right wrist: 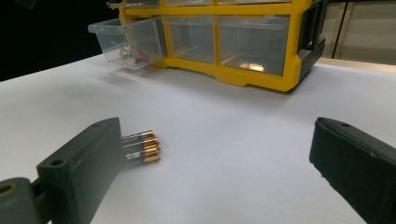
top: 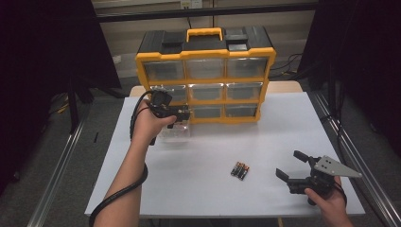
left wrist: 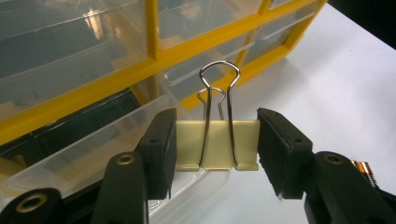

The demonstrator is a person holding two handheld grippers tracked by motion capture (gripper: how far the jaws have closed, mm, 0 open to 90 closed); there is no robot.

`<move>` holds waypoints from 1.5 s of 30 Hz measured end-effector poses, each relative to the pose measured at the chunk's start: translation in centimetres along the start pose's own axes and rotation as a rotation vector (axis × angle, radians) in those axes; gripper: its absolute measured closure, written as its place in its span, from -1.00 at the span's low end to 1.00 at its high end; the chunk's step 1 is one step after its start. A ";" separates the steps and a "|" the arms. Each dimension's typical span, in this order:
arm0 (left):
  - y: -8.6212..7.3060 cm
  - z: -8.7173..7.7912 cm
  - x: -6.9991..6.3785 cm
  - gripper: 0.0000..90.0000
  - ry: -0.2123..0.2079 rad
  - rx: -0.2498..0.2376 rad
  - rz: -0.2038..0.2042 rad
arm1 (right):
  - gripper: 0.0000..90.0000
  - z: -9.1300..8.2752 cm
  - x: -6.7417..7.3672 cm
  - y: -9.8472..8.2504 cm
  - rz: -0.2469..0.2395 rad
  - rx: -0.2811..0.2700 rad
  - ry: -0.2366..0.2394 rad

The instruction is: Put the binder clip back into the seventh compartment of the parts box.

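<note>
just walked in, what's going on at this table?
A person works two handheld grippers at a drawer cabinet. The left gripper is shut on a binder clip, held over the pulled-out bottom-left drawer. The right gripper hangs open near some batteries lying on the table, touching nothing.

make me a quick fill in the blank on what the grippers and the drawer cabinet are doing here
1. The left gripper is shut on a cream binder ____.
2. The right gripper has its jaws ____, with nothing between them.
3. The batteries lie on the white ____.
4. The pulled-out clear drawer belongs to the cabinet's ____ row.

Missing words: clip; open; table; bottom
</note>
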State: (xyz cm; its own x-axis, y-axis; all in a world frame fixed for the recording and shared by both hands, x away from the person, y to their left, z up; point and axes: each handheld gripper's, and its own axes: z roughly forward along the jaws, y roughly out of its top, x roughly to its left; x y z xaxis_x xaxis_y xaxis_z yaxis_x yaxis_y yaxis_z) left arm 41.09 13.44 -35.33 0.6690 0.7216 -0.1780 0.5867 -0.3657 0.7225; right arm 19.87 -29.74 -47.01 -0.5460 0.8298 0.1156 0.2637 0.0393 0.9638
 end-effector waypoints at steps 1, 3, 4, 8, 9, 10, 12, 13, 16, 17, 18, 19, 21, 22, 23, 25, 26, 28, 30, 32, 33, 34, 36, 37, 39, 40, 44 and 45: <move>0.0 -0.1 0.2 0.11 0.008 0.015 0.008 | -0.95 0.0 0.0 0.0 -0.004 0.001 0.001; -0.2 0.0 0.5 0.11 0.016 0.014 0.007 | -0.95 0.0 0.0 0.0 -0.004 0.000 0.000; -0.2 -0.1 0.6 0.11 0.015 0.020 0.001 | -0.95 0.0 0.0 0.0 -0.004 0.001 0.001; -0.5 0.2 1.1 0.11 0.036 0.002 -0.021 | -0.95 0.0 0.0 0.0 -0.003 0.003 0.004; -0.6 0.3 1.2 0.11 0.035 0.001 -0.023 | -0.95 0.0 0.0 0.0 -0.011 0.001 0.004; -0.6 0.3 1.3 0.11 0.044 0.002 -0.025 | -0.95 0.0 0.0 0.0 -0.012 0.004 0.009; -0.6 0.2 1.6 0.11 0.044 0.010 -0.013 | -0.95 0.0 0.0 0.0 -0.011 0.005 0.007; -0.5 0.2 1.6 0.11 0.049 0.016 -0.016 | -0.95 0.1 0.1 0.0 -0.006 0.001 0.007; -0.6 0.5 1.6 0.11 0.053 -0.003 -0.020 | -0.95 0.1 0.0 0.0 -0.008 0.006 0.008; -0.6 0.6 1.7 0.11 0.052 -0.007 -0.021 | -0.95 0.1 0.0 0.0 -0.007 0.005 0.004; -0.6 0.6 1.7 0.11 0.061 0.000 -0.020 | -0.95 0.1 0.0 0.0 -0.008 0.006 0.006; -0.6 0.7 1.9 0.11 0.055 0.001 -0.013 | -0.95 0.1 0.0 -0.1 -0.006 0.004 0.004; -0.7 0.8 2.0 0.11 0.065 -0.004 -0.026 | -0.95 0.0 -0.1 -0.1 -0.009 0.005 0.006; -0.7 0.9 2.1 0.11 0.060 0.000 -0.033 | -0.95 0.0 -0.1 -0.1 -0.010 0.005 0.006; -0.8 1.0 2.2 0.11 0.063 -0.004 -0.034 | -0.95 0.0 -0.1 -0.1 -0.008 0.006 0.004; -0.9 1.2 2.3 0.09 0.076 -0.021 -0.053 | -0.95 0.0 -0.1 -0.1 -0.009 0.007 0.005; -0.9 1.2 2.3 0.03 0.077 -0.030 -0.055 | -0.95 0.0 -0.1 -0.1 -0.011 0.007 0.006; -1.0 1.1 2.4 0.00 0.081 -0.018 -0.044 | -0.95 0.0 -0.2 -0.1 -0.011 0.006 0.006; -1.0 1.0 2.2 -0.01 0.077 -0.039 -0.064 | -0.95 0.0 -0.1 -0.1 -0.012 0.006 0.004; -1.1 0.9 2.1 -0.02 0.068 -0.039 -0.047 | -0.95 -0.1 -0.1 -0.1 -0.010 0.006 0.004; -1.2 0.9 1.8 -0.02 0.065 -0.052 -0.059 | -0.95 0.0 -0.1 -0.1 -0.010 0.006 0.004; -1.3 0.8 1.8 -0.03 0.056 -0.043 -0.042 | -0.95 0.0 -0.1 -0.1 -0.009 0.007 0.005; -1.4 0.8 1.4 -0.03 0.052 -0.062 -0.047 | -0.95 0.0 -0.1 -0.1 -0.009 0.005 0.004; -1.5 0.7 1.2 -0.03 0.043 -0.059 -0.051 | -0.95 0.0 -0.1 -0.1 -0.009 0.005 0.005; -1.5 0.5 0.9 -0.03 0.033 -0.057 -0.032 | -0.95 0.0 0.0 -0.1 -0.013 0.005 0.009; -1.6 0.5 0.6 -0.03 0.030 -0.075 -0.046 | -0.95 0.0 0.0 -0.1 -0.012 0.005 0.008; -1.8 0.4 0.0 -0.04 0.009 -0.084 -0.039 | -0.95 0.0 0.0 0.0 -0.014 0.004 0.008; -1.8 0.3 -0.1 -0.04 0.008 -0.075 -0.024 | -0.95 0.0 0.0 0.0 -0.012 0.005 0.008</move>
State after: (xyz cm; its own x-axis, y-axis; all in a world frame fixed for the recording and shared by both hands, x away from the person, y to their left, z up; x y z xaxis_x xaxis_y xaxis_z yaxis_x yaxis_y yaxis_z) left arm 40.13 13.89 -36.80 0.6513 0.7346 -0.1904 0.5663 -0.3034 0.7663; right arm 19.88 -29.69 -47.05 -0.5557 0.8246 0.1059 0.2608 0.0520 0.9640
